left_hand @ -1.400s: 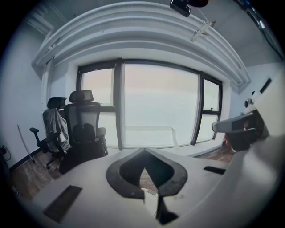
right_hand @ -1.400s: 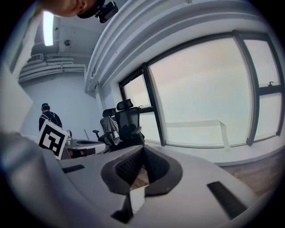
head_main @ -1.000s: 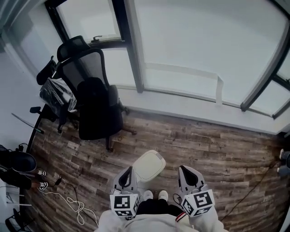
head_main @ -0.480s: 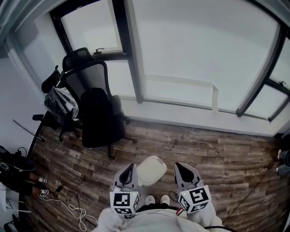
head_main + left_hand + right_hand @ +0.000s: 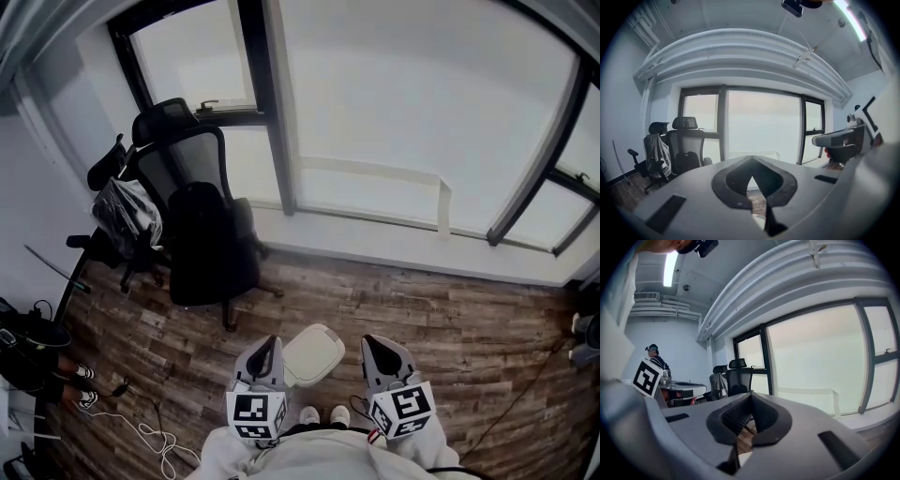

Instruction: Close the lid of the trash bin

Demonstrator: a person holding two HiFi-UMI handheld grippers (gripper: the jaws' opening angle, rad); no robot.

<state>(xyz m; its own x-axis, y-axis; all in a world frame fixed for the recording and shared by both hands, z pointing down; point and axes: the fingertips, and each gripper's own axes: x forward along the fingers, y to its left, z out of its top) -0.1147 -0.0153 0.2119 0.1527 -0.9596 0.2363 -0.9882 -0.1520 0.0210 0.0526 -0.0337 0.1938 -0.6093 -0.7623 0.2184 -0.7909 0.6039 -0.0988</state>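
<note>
Head view looks steeply down on a pale trash bin (image 5: 311, 360) standing on the wooden floor (image 5: 450, 319) at six o'clock, just ahead of the person's shoes (image 5: 322, 414). The left gripper (image 5: 267, 345) hangs at its nine o'clock and the right gripper (image 5: 373, 343) at its three o'clock. Both are raised level and point forward at the window, probably because neither is needed on the bin right now. Each gripper view shows its jaws clenched tip to tip on nothing. The lid (image 5: 317, 349), a rounded cream rectangle, seems to lie flat on the bin, so it looks already closed. An office chair (image 5: 202, 234) stands off at ten o'clock.
</note>
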